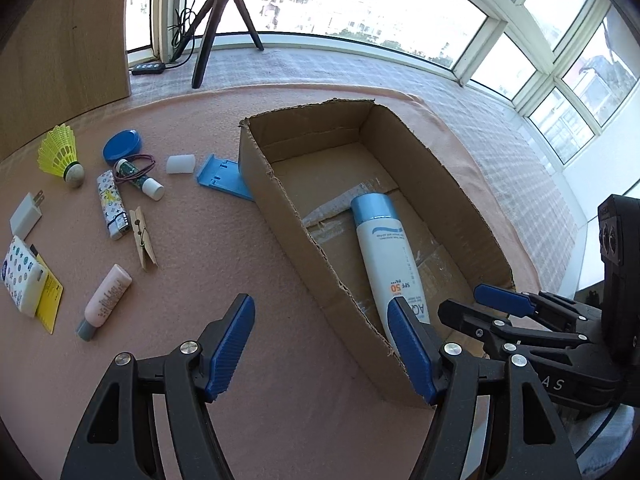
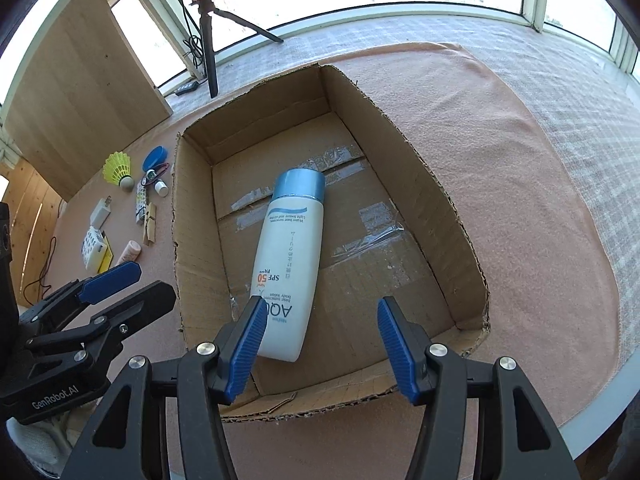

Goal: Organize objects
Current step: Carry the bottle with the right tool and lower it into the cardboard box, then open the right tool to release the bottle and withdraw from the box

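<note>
Sunscreen bottle (image 2: pixel 289 264) lies flat in the cardboard box (image 2: pixel 440 200) at the counter's (image 2: pixel 520 160) right side; smooth, rigid plastic, best taken across its body. Both grippers, left (image 1: pixel 320 354) and right (image 2: pixel 322 346), hover with fingers apart, empty.

Left tool (image 1: pixel 322 346) spread wide, right tool (image 2: pixel 322 346) likewise parted (both holding nothing), side by side.

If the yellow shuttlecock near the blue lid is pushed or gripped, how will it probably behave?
The shuttlecock lies on its side, so a push would probably swing it in an arc around its rounded cork end. Its open mesh skirt looks thin and likely light, so it may skid on the pink cloth and flex if squeezed.
</note>
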`<state>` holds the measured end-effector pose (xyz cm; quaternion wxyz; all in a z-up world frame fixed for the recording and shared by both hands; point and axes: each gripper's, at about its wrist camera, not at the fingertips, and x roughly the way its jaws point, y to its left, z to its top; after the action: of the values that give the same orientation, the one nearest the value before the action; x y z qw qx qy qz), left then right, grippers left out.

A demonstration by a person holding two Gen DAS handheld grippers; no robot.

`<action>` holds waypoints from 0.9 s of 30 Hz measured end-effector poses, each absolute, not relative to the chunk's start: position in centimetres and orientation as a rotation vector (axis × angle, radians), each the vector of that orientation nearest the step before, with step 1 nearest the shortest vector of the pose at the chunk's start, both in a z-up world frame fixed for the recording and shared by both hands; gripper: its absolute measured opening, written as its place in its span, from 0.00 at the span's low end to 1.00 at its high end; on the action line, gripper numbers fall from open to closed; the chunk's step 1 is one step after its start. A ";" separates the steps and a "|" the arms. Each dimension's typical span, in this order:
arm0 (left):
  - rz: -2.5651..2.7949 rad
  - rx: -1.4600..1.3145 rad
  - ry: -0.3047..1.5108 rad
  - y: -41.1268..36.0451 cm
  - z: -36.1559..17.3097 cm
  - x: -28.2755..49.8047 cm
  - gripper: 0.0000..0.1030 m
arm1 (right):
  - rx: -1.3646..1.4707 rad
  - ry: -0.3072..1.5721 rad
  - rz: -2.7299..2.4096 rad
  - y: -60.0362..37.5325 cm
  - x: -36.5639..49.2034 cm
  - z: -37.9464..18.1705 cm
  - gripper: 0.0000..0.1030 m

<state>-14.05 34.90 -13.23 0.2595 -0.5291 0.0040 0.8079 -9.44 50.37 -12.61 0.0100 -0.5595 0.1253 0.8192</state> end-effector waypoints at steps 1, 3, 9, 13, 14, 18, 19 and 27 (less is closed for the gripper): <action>2.197 -1.443 0.023 35.0 -13.4 -14.3 0.70 | -1.761 0.369 2.554 50.1 -9.3 -12.8 0.52; 2.196 -1.458 0.027 35.4 -13.7 -14.8 0.70 | -1.784 0.326 2.548 49.4 -8.9 -13.1 0.52; 2.136 -1.481 0.061 37.5 -14.8 -15.4 0.66 | -1.814 0.229 2.547 48.0 -7.7 -13.3 0.52; 2.104 -1.484 0.082 39.1 -15.2 -15.1 0.59 | -1.835 0.230 2.543 47.6 -6.6 -13.3 0.52; 2.108 -1.483 0.090 39.3 -15.3 -15.0 0.59 | -1.838 0.232 2.544 47.6 -6.4 -13.2 0.52; 2.107 -1.491 0.105 39.7 -15.7 -14.8 0.59 | -1.842 0.228 2.543 47.6 -6.3 -13.1 0.51; 2.109 -1.493 0.103 39.7 -15.8 -14.8 0.59 | -1.842 0.236 2.542 47.7 -6.4 -13.1 0.51; 2.150 -1.475 0.021 35.7 -14.6 -14.6 0.61 | -1.855 0.208 2.527 47.5 -6.5 -12.9 0.51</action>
<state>-14.60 35.74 -14.65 0.2640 -0.5457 0.0077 0.7952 -6.52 47.47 -12.88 -0.0002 -0.5905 0.0663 0.8043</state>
